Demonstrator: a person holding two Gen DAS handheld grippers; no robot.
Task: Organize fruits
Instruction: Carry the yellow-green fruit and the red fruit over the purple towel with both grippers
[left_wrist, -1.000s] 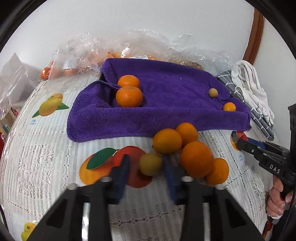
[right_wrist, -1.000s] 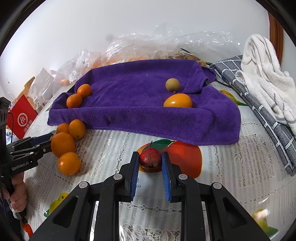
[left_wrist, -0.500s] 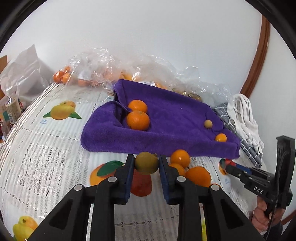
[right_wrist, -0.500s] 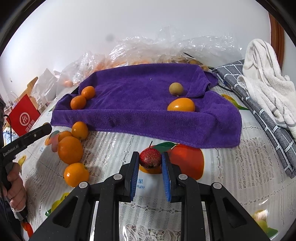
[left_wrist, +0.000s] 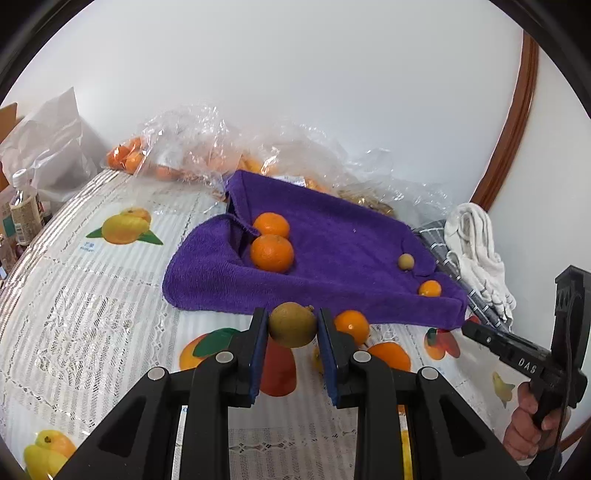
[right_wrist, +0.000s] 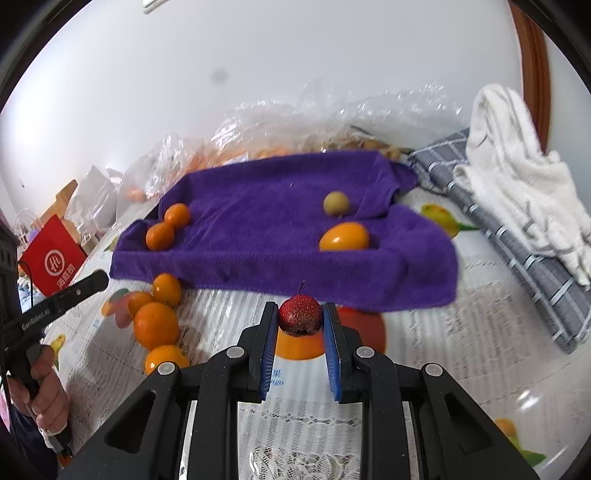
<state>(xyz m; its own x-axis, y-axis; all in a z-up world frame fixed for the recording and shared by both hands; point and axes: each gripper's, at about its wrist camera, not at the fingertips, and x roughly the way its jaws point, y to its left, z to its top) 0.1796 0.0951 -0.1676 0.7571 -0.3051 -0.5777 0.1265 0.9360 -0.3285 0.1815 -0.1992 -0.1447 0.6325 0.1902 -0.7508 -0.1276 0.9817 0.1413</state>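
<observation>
Purple towel spread on the desk has 2 oranges at one end. Left gripper is clamped on a greenish-brown fruit, right gripper pinches a red berry, both off the desk.

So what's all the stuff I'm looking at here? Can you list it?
towel: one, purple, mid table.
oranges on towel: two, orange, its left end.
kumquat: one, orange, towel's right end.
brown fruit: one, tan, behind the kumquat.
loose oranges: four, orange, on the tablecloth left of the towel's front edge.
bags: clear plastic, behind the towel, holding oranges.
cloths: white on grey check, right.
red bag: one, far left.
green fruit: one, between the left gripper fingers.
red fruit: one, speckled, between the right gripper fingers.
</observation>
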